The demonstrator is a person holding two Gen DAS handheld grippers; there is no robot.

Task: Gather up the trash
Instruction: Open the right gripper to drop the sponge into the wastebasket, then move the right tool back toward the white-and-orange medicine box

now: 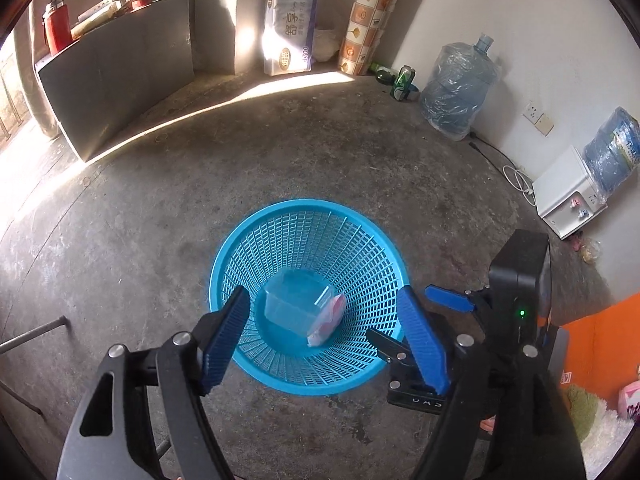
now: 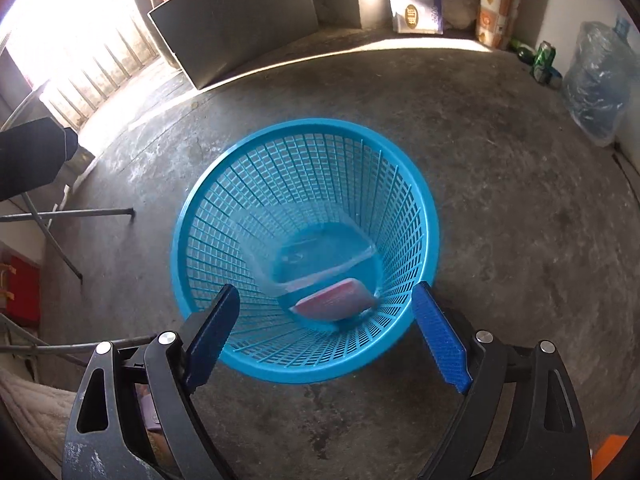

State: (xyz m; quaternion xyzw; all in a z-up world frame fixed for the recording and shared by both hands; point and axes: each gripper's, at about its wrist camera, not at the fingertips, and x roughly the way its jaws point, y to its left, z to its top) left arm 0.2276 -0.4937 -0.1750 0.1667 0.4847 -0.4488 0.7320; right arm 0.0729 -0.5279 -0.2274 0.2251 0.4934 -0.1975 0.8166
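- We take the blue basket (image 1: 308, 216) as our landmark: a round, tapering bin of rigid plastic with lattice walls, a smooth solid rim and a solid floor, standing upright on the rough, mottled concrete floor (image 1: 280, 152).
- Inside the basket, on its bottom, we see a clear plastic container (image 1: 290, 308), thin-walled and box-shaped with rounded corners.
- A flat pink-and-white packet (image 1: 328, 320) leans against that container, toward the basket's near wall.
- Our left gripper (image 1: 324, 340) hangs above the basket's near rim, its ribbed blue pads spread wide with nothing between them; black angular arms with metal pivot pins carry the pads.
- Our right gripper (image 2: 336, 336) hangs above the near rim as well, its textured blue pads (image 2: 440, 344) likewise spread wide and empty.
- Beyond the basket, against the far wall, we see a tall wrapped pack of paper rolls (image 1: 290, 16) and a patterned roll (image 1: 370, 16) standing upright.
- To the right of the basket, near the wall, a large water jug (image 1: 460, 88) sits in crinkled clear film, with a green can (image 1: 404, 82) beside it.
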